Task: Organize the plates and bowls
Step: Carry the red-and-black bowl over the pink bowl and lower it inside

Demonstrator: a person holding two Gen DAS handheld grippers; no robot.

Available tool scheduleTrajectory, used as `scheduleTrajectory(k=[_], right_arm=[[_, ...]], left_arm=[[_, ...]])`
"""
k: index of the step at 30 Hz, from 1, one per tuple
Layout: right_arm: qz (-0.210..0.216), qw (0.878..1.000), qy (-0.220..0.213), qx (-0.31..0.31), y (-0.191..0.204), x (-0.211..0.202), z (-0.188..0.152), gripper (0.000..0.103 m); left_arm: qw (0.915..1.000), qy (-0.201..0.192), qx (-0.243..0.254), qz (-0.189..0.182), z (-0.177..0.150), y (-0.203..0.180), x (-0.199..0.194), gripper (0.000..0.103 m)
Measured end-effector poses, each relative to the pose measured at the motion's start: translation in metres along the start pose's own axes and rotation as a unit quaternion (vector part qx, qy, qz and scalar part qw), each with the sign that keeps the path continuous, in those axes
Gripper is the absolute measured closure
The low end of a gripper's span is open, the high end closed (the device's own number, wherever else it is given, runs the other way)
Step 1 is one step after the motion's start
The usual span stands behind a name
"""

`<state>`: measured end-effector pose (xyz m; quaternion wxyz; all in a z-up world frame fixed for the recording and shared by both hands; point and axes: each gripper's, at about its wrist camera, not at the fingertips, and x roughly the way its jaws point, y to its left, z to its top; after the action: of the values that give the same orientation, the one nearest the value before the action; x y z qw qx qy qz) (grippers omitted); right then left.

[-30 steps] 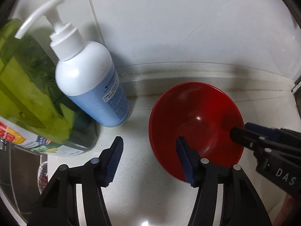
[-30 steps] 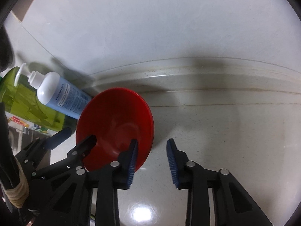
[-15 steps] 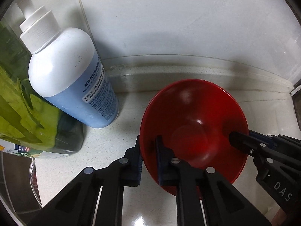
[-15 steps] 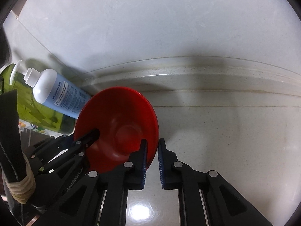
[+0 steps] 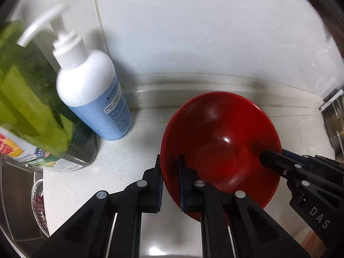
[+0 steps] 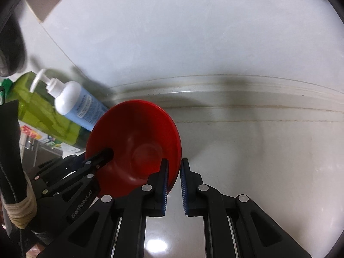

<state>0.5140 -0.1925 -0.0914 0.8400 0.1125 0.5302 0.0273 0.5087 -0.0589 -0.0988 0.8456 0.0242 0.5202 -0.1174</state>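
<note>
Both grippers, left gripper (image 5: 169, 180) and right gripper (image 6: 173, 186), pinch opposite rims of the red bowl (image 5: 221, 150); uneven pulling could make it slip.

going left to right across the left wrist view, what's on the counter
green detergent bottle → white and blue pump bottle → red bowl, gripped at its rim by the left gripper → right gripper on the bowl's far rim

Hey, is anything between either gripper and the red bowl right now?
No. Both grippers are already closed on the red bowl: the left gripper clamps its left rim, the right gripper its right rim. The pump bottle stands apart, to the bowl's left.
</note>
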Motion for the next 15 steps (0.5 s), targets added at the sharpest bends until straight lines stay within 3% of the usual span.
scheduleTrajectory(k=[15], right_arm=[[-0.001,0.999,-0.038,0.026,-0.022,-0.077,-0.053,0.091]], left_arm=[[0.9973,-0.044,0.036,-0.046,-0.036,-0.034,-0.087,0.090]])
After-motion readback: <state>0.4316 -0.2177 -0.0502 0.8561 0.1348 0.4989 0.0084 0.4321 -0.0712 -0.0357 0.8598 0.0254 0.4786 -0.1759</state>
